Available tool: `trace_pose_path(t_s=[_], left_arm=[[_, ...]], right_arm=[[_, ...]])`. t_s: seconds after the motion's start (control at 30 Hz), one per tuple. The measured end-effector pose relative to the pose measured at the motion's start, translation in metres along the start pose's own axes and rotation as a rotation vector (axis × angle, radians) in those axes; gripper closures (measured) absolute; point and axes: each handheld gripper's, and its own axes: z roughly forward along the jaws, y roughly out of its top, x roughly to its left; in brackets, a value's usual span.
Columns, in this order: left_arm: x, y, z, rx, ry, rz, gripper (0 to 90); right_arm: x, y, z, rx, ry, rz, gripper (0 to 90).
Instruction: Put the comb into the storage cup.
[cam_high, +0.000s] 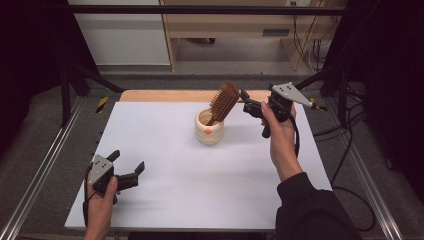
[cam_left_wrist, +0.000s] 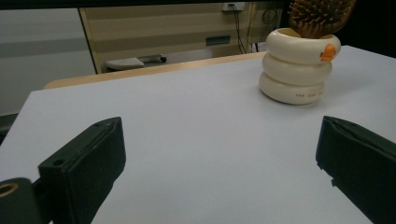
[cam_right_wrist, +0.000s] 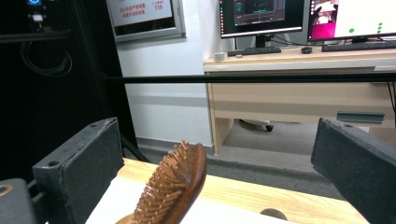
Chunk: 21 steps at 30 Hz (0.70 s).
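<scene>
Hairbrush (cam_high: 224, 101) in cup (cam_high: 208, 131), just beside right hand-held gripper (cam_high: 245, 101) (jaws apart).

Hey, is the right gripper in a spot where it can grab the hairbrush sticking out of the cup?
Probably yes. The right gripper is open beside the hairbrush, whose head rises clear of the cup, with nothing between them.

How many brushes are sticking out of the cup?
1. A single wooden brush stands handle-down in the cream cup near the far middle of the table, leaning right toward the open right gripper. The cup's inside is hidden, so something small could sit there.
</scene>
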Motion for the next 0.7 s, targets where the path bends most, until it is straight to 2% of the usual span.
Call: trace_pose_path(t_s=[0.23, 0.4, 0.7], left_arm=[[0.003, 0.001, -0.003, -0.02, 0.004, -0.02, 1.6], [0.002, 0.002, -0.005, -0.036, 0.004, -0.018, 1.5], [0.003, 0.001, -0.005, -0.039, -0.022, -0.005, 1.0]], right_arm=[[-0.001, -0.001, -0.01, 0.007, 0.012, -0.017, 2.3], [-0.004, -0.001, -0.014, 0.003, 0.018, -0.026, 2.3], [-0.013, -0.004, -0.025, 0.007, 0.006, -0.031, 2.3]])
